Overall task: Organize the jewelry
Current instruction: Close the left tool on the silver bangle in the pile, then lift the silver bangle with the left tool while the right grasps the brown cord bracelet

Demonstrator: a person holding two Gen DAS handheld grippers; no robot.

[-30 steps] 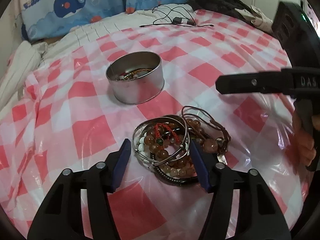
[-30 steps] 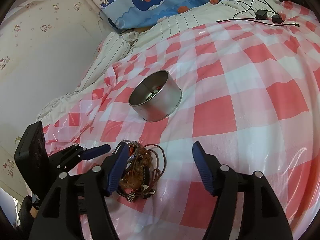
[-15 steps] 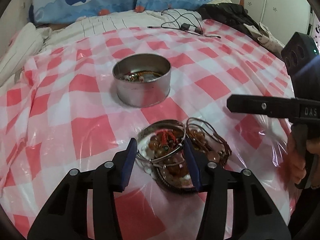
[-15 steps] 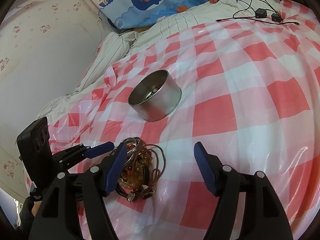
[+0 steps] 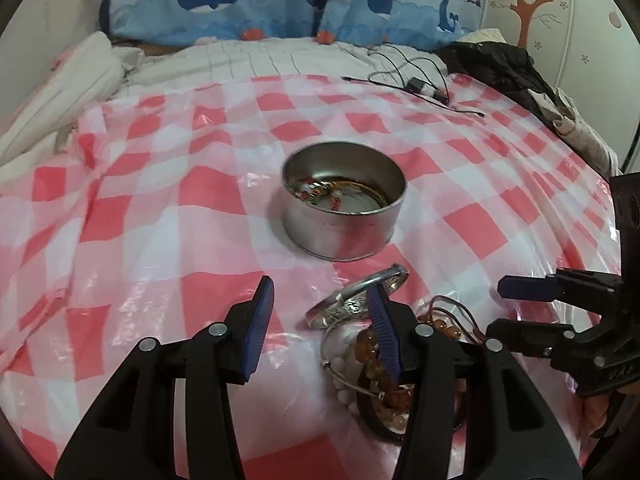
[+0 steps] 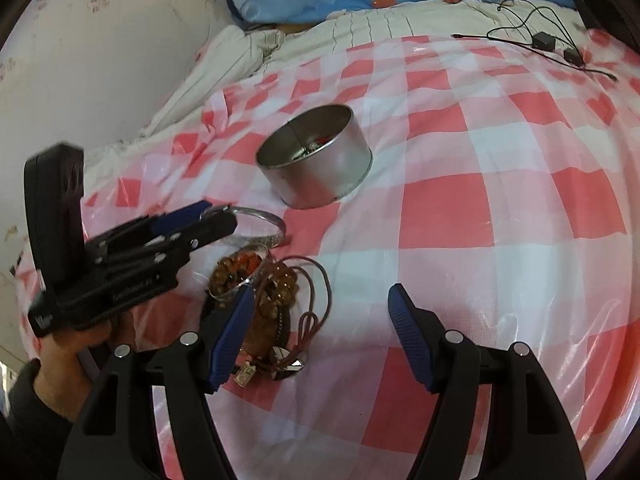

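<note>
A round metal tin point(image 5: 344, 216) with a few bracelets inside stands on the red-and-white checked cloth point(image 5: 160, 220); it also shows in the right wrist view point(image 6: 316, 168). A pile of beaded bracelets and brown cords point(image 6: 272, 300) lies in front of it. My left gripper point(image 5: 320, 328) is open; a silver bangle point(image 5: 356, 300) is tilted up, hooked over its right finger and lifted off the pile, also seen in the right wrist view point(image 6: 260, 228). My right gripper point(image 6: 320, 336) is open and empty, just right of the pile.
A black cable with a small adapter point(image 5: 416, 84) lies at the far edge of the cloth. Whale-print pillows point(image 5: 280, 4) and white bedding point(image 5: 60, 92) lie behind. Dark clothing point(image 5: 504, 64) is at the back right.
My left gripper has opened wider and risen, lifting the silver bangle off the pile on its right finger, and moved toward the tin. The right gripper has barely moved.
</note>
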